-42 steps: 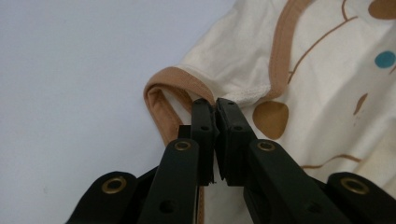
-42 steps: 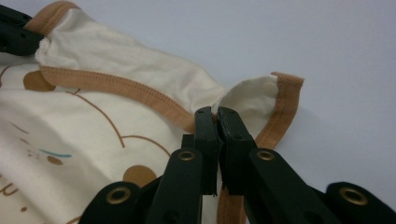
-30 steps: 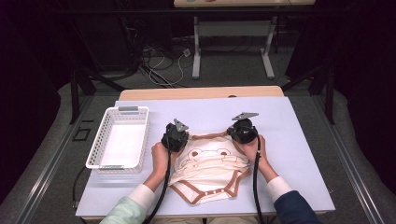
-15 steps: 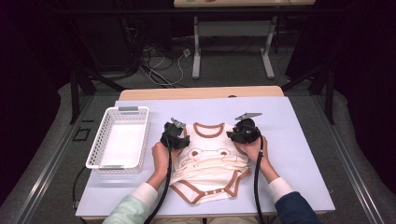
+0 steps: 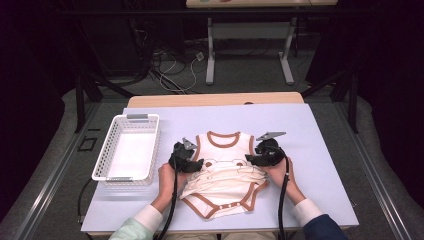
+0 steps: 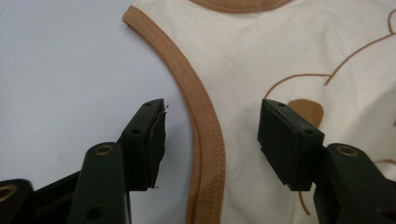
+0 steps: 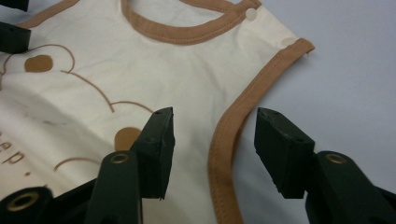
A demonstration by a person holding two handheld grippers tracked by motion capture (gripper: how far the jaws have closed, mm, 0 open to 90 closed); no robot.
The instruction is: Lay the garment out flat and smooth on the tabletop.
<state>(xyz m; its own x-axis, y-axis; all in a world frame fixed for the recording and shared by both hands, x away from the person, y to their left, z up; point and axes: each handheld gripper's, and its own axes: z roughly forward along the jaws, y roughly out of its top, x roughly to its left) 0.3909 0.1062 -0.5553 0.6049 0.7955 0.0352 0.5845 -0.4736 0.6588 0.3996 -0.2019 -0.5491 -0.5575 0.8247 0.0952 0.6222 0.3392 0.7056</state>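
Observation:
A cream baby bodysuit [image 5: 225,175] with brown trim and a bear print lies spread on the pale table [image 5: 315,130], neck opening to the far side. My left gripper [image 5: 196,163] sits at its left armhole, where the brown edge [image 6: 205,135] runs between the parted jaws untouched. My right gripper [image 5: 251,159] sits at the right armhole, and the trim [image 7: 229,135] lies loose between its jaws too. Both pairs of jaws have just been opening, with only cloth under the gap. Cream fabric [image 7: 154,65] shows past the right gripper [image 7: 215,116], and past the left gripper [image 6: 212,109].
A white slatted basket [image 5: 150,145] stands on the table to the left of the garment. The table's wooden far edge [image 5: 215,99] borders a floor with cables and a second table's legs [image 5: 210,55]. Bare tabletop lies right of the garment.
The bodysuit's upper part, bunched under the grippers a second ago, now lies flat with its neckline showing. Both grippers have let go of it and drawn back a little toward the person.

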